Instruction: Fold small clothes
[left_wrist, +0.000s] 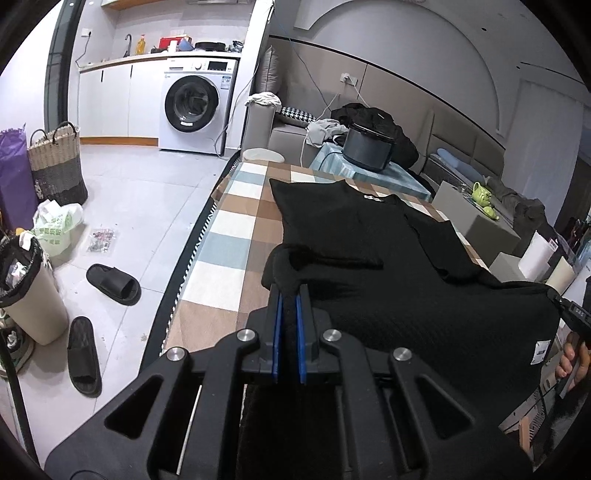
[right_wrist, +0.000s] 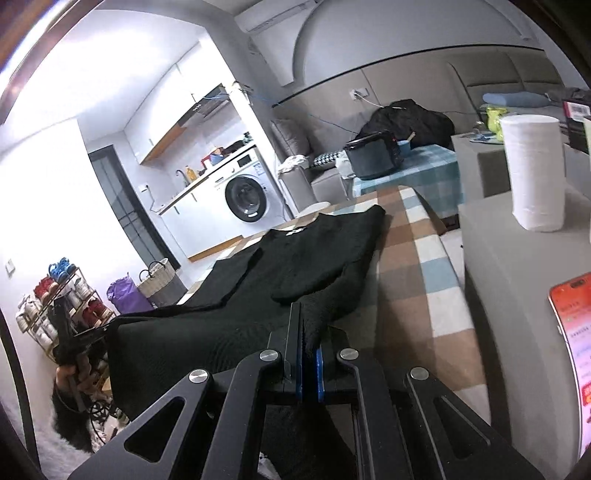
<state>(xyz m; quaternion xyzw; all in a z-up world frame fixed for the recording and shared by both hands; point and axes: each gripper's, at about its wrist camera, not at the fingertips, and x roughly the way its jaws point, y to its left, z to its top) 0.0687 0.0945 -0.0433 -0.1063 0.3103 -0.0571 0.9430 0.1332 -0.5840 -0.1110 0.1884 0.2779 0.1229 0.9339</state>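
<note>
Black shirt (left_wrist: 369, 236) spread on checked tablecloth (left_wrist: 236, 221), near hem lifted, left gripper (left_wrist: 289, 291) pinching one hem corner, right gripper (right_wrist: 308, 314) pinching the other, paper roll (right_wrist: 533, 170) beside table.

Matt black knit shirt (left_wrist: 388, 280) (checked cloth (left_wrist: 236, 221) beneath)

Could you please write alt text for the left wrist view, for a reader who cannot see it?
The left gripper is shut on the near hem of a black garment, whose far part lies on a checked tablecloth. Left of the table, two black slippers lie on the tiled floor; a washing machine stands behind.
</note>
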